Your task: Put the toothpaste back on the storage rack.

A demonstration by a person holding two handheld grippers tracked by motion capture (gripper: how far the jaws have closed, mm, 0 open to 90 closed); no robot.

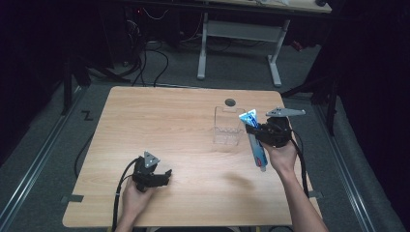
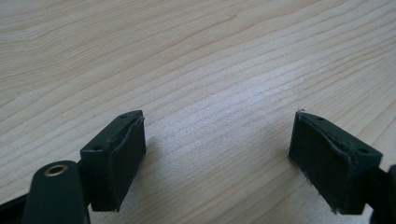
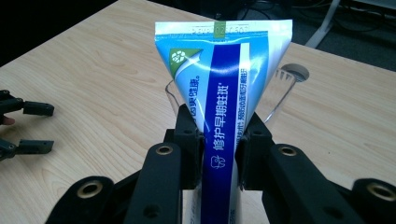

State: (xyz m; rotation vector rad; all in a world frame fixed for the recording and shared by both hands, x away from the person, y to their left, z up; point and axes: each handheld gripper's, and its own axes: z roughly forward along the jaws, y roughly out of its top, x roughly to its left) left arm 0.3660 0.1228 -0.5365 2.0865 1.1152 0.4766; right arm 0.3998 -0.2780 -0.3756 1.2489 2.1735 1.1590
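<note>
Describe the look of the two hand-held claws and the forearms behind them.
Both are matte black. The left claw has two blocky, flat-faced rubber pads, brass-ringed screw holes in its linkage, a small grey three-cornered plate on top and a black cable trailing off the near table edge. The right claw carries a larger grey three-cornered plate and its own black cable. Both forearms are bare, with no sleeves.

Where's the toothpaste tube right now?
In the high view the toothpaste tube is clamped in the right gripper at the table's right side, just right of the clear plastic holder.
</note>
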